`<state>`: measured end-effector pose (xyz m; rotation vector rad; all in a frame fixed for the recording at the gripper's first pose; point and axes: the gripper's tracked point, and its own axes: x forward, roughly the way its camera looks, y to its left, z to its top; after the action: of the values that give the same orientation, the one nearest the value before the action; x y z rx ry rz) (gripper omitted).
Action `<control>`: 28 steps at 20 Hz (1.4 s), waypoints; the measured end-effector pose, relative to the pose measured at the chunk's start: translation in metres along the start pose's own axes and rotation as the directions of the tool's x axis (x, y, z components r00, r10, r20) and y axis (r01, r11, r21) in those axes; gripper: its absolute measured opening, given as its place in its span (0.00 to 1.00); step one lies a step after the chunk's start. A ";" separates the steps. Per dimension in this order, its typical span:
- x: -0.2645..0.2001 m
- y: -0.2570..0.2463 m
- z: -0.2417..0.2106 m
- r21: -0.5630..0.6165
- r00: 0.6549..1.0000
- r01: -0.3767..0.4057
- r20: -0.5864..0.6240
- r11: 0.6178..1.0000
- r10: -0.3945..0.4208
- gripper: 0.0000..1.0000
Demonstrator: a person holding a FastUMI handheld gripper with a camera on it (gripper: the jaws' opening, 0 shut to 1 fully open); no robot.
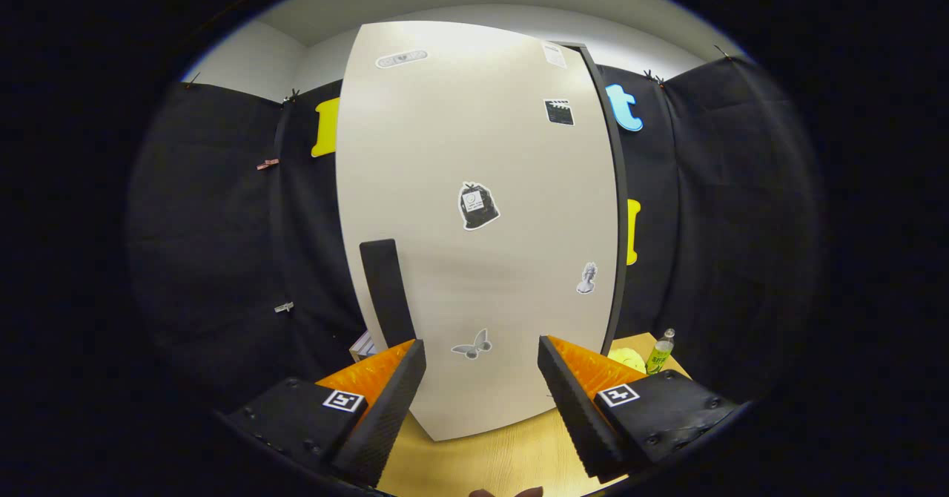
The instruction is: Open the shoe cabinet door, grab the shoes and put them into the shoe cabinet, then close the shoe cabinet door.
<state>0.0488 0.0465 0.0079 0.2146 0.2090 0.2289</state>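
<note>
A tall pale shoe cabinet door (474,222), dotted with stickers, stands shut ahead of the claw (482,386), its dark frame edge (617,208) showing along the 3 o'clock side. A dark upright handle (387,293) sits low on the door toward 9 o'clock, just beyond the claw's left finger. The cabinet rests on a wooden bench (489,460), where a small green bottle (660,352) and a yellow object (626,358) stand at about 4 o'clock, beside the door's foot. The claw is spread wide and grips nothing, both fingers hovering apart in front of the door's lower part, with a butterfly sticker (472,347) seen between them. No shoes can be made out; whether they are inside the cabinet cannot be told. A shut door and an empty claw would suit either the approach to open the cabinet or the moment after it has been closed on the shoes. If opening is in hand, the claw would need to line up on the handle and close on it.
</note>
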 end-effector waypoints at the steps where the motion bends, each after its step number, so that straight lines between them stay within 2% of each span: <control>1: 0.000 0.002 0.000 -0.007 1.000 -0.004 0.002 1.000 0.004 0.98; 28: 0.001 -0.017 0.009 0.002 1.000 0.015 0.022 1.000 -0.015 0.98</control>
<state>0.0550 0.0291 0.0128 0.2170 0.1892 0.2118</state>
